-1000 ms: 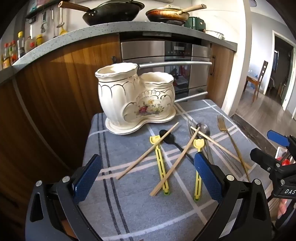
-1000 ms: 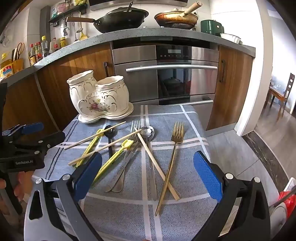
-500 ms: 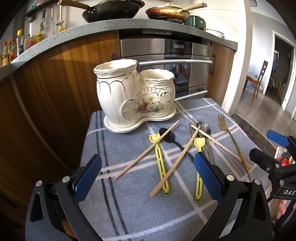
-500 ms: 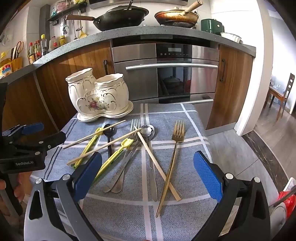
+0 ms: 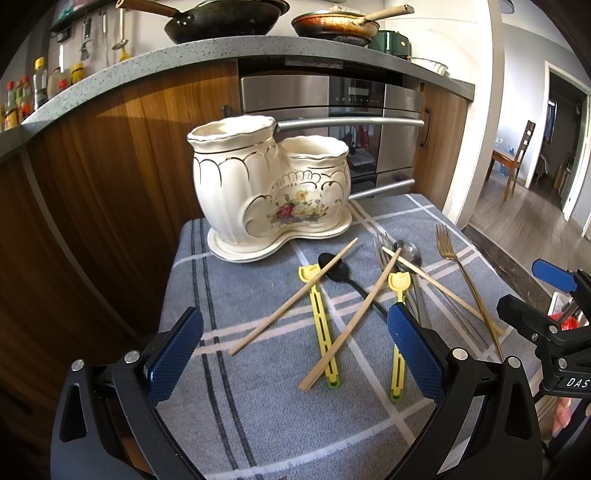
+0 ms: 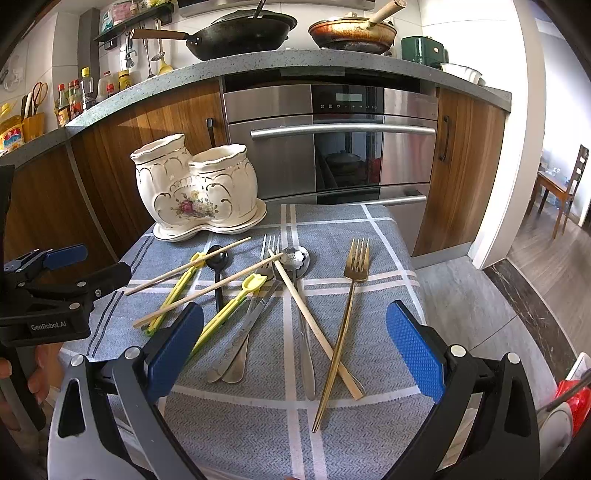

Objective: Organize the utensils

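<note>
A cream two-pot ceramic holder (image 5: 271, 192) (image 6: 195, 192) stands at the back left of a grey checked cloth. In front of it lie loose wooden chopsticks (image 5: 295, 295) (image 6: 188, 266), yellow chopstick holders (image 5: 323, 325) (image 6: 225, 310), a black spoon (image 5: 334, 267) (image 6: 218, 258), a steel spoon (image 6: 295, 258), a steel fork (image 6: 255, 306) and a gold fork (image 5: 465, 277) (image 6: 347, 317). My left gripper (image 5: 293, 354) is open and empty above the cloth's near left part. My right gripper (image 6: 293, 349) is open and empty above the near ends of the utensils.
The cloth covers a small table (image 6: 332, 225) in front of wooden cabinets and a steel oven (image 6: 340, 147). Pans (image 6: 240, 33) sit on the counter above. Floor drops off to the right of the table edge (image 6: 417, 280).
Both grippers have dipped and moved slightly toward the holder and utensils. Nothing on the cloth has moved.
</note>
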Demonstrator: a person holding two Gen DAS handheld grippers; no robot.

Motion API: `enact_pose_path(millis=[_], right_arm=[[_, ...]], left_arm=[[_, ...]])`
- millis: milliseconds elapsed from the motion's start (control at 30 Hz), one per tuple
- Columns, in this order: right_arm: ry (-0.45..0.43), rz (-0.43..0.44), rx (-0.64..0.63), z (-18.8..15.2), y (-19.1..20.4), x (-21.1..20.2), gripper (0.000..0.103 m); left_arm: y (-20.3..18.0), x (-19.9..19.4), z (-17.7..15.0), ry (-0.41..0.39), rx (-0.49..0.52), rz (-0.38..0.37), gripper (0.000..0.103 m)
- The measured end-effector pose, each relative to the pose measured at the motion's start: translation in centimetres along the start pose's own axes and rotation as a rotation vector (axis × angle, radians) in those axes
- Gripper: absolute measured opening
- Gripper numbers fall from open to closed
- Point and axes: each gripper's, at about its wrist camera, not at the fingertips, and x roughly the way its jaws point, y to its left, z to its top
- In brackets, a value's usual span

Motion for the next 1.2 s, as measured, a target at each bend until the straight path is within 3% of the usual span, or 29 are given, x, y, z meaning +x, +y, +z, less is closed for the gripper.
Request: enact_pose_path(millis=[1200], right_arm=[[0.009, 0.001, -0.012, 0.31, 0.05, 0.06, 0.098]], left_arm=[[-0.31, 0.05, -0.08, 0.002, 0.008, -0.001, 0.099]])
